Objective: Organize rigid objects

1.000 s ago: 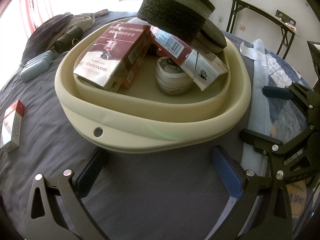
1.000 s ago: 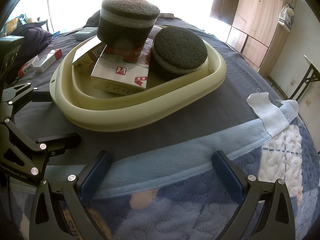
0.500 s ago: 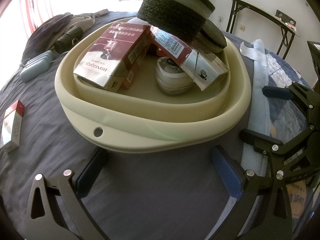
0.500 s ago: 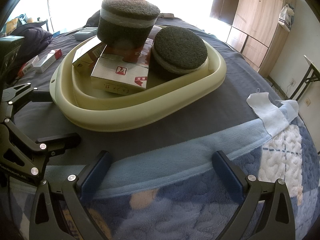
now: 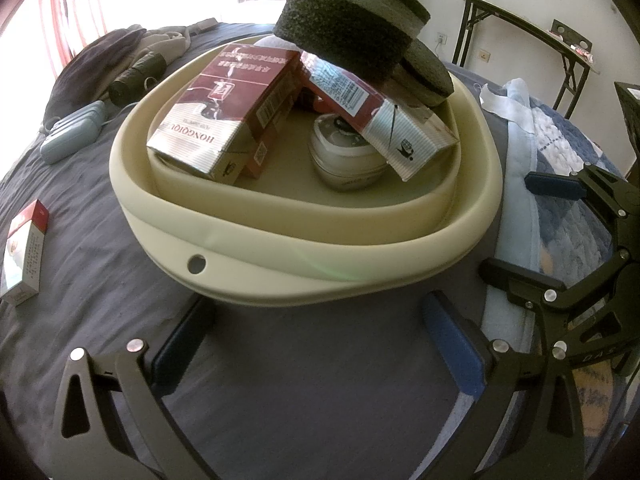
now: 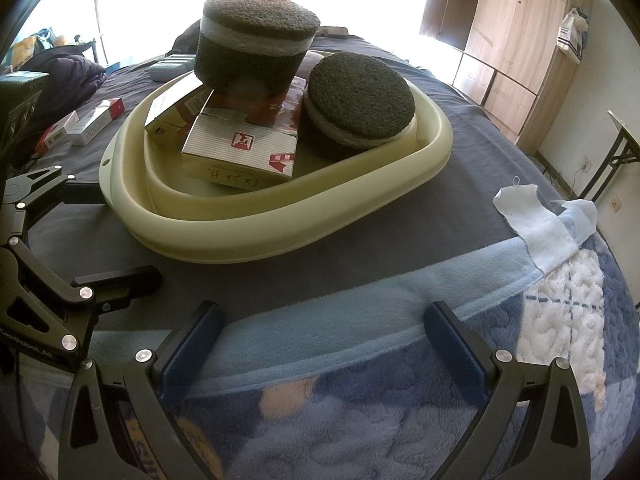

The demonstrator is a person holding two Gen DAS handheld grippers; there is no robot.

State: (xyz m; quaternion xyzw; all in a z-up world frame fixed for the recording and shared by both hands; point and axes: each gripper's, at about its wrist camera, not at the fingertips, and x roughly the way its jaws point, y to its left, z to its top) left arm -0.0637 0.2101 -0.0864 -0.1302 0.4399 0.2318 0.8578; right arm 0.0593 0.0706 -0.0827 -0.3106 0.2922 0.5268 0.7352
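We see a cream tub (image 5: 304, 248) sitting on a dark bed cover (image 5: 304, 380). In the tub are red and white boxes (image 5: 224, 108), a small round jar (image 5: 348, 160) and two dark round sponges. The thick sponge (image 6: 256, 44) sits on top of the boxes and the flat sponge (image 6: 360, 100) leans on the tub wall. Our left claw (image 5: 316, 344) is spread wide and holds nothing, just in front of the tub. Our right claw (image 6: 320, 344) is wide too, over a blue blanket (image 6: 360, 392). One more box (image 5: 26, 252) lies outside.

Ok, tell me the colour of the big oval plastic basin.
Cream plastic basin, clearest in the left wrist view.
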